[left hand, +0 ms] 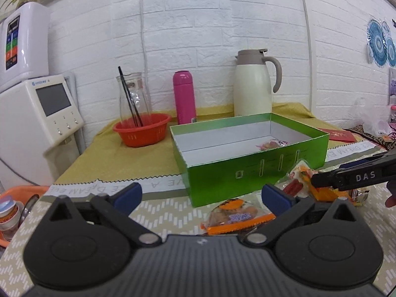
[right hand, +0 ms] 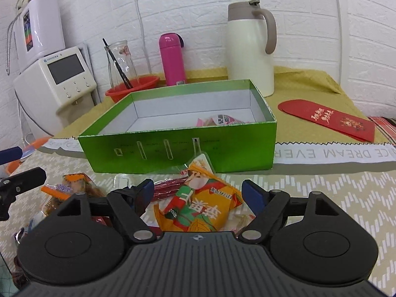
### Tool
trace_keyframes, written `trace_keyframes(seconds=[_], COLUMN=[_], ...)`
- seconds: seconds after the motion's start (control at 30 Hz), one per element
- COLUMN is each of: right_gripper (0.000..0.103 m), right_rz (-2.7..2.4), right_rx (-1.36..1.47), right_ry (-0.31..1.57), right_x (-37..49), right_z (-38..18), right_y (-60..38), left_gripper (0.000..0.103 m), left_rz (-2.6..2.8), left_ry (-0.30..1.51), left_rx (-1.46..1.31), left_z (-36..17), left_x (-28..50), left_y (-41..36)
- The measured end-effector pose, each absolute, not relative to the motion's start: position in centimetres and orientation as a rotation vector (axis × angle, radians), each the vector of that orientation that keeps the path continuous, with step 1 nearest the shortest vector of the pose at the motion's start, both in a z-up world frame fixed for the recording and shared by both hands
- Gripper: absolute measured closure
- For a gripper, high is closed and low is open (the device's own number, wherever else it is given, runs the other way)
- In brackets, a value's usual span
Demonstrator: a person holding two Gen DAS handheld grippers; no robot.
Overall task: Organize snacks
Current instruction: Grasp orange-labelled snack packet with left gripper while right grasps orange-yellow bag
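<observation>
A green box (left hand: pixel 247 170) (right hand: pixel 183 153) stands open on the table with a pink snack packet (left hand: pixel 272 144) (right hand: pixel 222 120) inside at its right end. Several snack packets lie in front of it. My left gripper (left hand: pixel 201 194) is open above an orange-edged packet (left hand: pixel 235 217) (right hand: pixel 64 190). My right gripper (right hand: pixel 196 193) is open around an orange and green packet (right hand: pixel 200 205), with a red stick snack (right hand: pixel 168 189) beside it. The right gripper also shows in the left wrist view (left hand: pixel 356 177) at the right, over the packets (left hand: pixel 304 180).
Behind the box stand a red basket (left hand: pixel 142 130) with a glass jar (left hand: pixel 132 94), a pink flask (left hand: pixel 184 96) and a cream thermos jug (left hand: pixel 253 86). A red envelope (right hand: pixel 329 118) lies right of the box. A white appliance (left hand: pixel 37 113) stands at the left.
</observation>
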State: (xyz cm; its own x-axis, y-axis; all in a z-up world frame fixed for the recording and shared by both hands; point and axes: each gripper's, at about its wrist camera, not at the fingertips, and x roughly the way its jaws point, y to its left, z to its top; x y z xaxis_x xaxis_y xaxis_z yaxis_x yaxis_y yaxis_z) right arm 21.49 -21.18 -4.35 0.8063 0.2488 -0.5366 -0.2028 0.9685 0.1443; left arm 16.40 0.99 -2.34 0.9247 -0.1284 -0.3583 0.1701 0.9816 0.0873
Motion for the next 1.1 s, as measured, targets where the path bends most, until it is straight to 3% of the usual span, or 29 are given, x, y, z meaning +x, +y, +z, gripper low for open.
trace_keyframes(seconds=[0.27,0.33,0.4,0.43,0.9,1.1], right_gripper=[0.0,0.0,0.0,0.0,0.011,0.011], right_rz=[0.194,0.187,0.189,0.185,0.207,0.219], right_rx=[0.069,0.001,-0.039,-0.05,-0.017,-0.017], right_ry=[0.715,0.718,0.699,0.691,0.566,0.496], right_x=[23.9,23.8,23.3,23.0,19.9,18.1], right_z=[-5.8,-5.9,-5.9,-5.8,-4.3,-3.2], right_y=[-20.6,-19.8,-19.5,-19.5,-19.7,-19.8], left_gripper=[0.003,0.027,0.032,0.043,0.054,0.071], left_rz=[-0.177,-0.202,-0.215,-0.225,-0.183,-0.156], left_ry=[0.505,0.551,0.557,0.554,0.5,0.439], left_rx=[0.086,0.042,0.007,0.0,-0.035,-0.037], left_z=[-4.5,-5.2,-5.4,-5.4,-4.6,-3.1], left_x=[20.6,21.1,21.1,21.0,19.7,18.5], left_y=[-1.1,-0.8,-0.4,-0.2,0.9,1.7])
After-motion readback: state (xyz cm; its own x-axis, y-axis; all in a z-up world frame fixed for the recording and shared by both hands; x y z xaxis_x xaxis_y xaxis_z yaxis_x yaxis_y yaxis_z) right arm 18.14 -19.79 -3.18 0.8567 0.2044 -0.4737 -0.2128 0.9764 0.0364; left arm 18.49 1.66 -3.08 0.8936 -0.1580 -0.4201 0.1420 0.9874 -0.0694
